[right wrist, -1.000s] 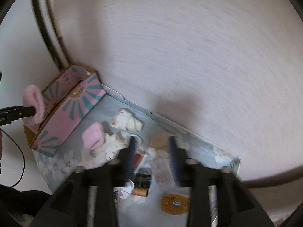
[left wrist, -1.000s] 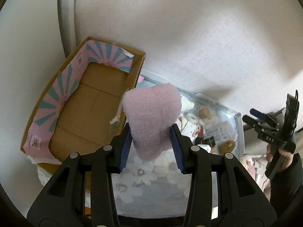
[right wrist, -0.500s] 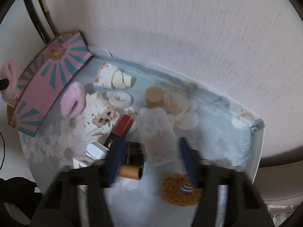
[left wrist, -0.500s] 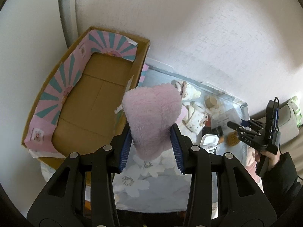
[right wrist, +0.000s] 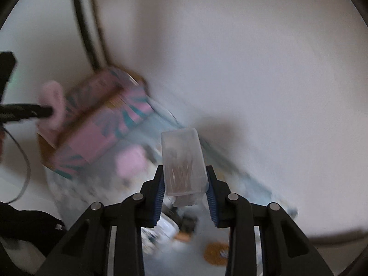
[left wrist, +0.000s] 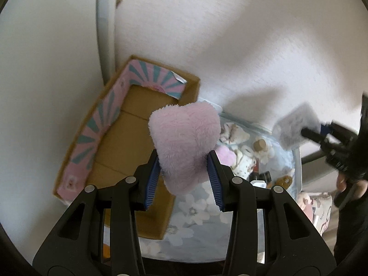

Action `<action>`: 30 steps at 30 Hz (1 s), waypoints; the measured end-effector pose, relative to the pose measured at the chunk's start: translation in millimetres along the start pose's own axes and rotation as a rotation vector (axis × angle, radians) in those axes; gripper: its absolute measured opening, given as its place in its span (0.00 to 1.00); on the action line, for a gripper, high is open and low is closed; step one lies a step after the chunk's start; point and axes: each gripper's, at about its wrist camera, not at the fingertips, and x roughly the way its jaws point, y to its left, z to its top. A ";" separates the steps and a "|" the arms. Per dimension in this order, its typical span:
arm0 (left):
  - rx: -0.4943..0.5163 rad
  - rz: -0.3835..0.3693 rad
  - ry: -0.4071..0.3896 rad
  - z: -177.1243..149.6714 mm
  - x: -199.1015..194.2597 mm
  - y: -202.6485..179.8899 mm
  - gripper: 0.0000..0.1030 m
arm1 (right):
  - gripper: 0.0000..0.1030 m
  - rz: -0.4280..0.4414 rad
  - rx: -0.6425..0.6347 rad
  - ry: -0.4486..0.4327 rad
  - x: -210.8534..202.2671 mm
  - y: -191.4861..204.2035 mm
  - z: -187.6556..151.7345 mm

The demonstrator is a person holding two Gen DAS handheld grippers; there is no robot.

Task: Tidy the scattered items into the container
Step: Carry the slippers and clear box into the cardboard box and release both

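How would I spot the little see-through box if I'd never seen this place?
Find the cardboard box with pink and teal stripes by the wall. Right of it, above the flowery tray, the right hand-held gripper holds the clear box. It alone is see-through, with thin brown sticks inside.

Both grippers, left gripper [left wrist: 184,179] and right gripper [right wrist: 185,193], are black plastic with silver screws and ribbed blue pads [left wrist: 153,184]; the person wears a black sleeve [left wrist: 352,218].

Floral-cloth table [left wrist: 202,227] w/ cardboard box [left wrist: 128,142], small clutter.
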 end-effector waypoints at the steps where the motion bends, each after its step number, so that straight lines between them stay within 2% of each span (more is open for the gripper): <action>1: -0.003 0.003 -0.002 2.2 -2.2 4.7 0.36 | 0.30 0.021 -0.022 -0.019 -2.6 9.5 15.7; 5: -0.011 0.015 0.008 6.6 -5.2 20.6 0.36 | 0.29 0.080 -0.109 -0.081 -1.5 47.4 66.9; 8: -0.018 0.027 0.013 8.7 -2.9 33.9 0.36 | 0.29 0.100 -0.169 -0.090 9.8 76.5 94.4; 14: -0.045 0.060 0.051 6.9 15.8 62.5 0.36 | 0.29 0.110 -0.264 -0.078 44.4 121.2 130.0; 20: -0.081 0.068 0.104 -7.9 42.2 88.3 0.36 | 0.29 0.098 -0.338 -0.039 85.9 154.6 145.9; 28: -0.087 0.054 0.158 -19.4 68.5 101.5 0.36 | 0.29 0.094 -0.332 0.033 136.2 174.3 149.5; 30: -0.110 0.035 0.188 -19.6 74.3 104.1 0.39 | 0.29 0.069 -0.330 0.042 145.4 175.5 149.8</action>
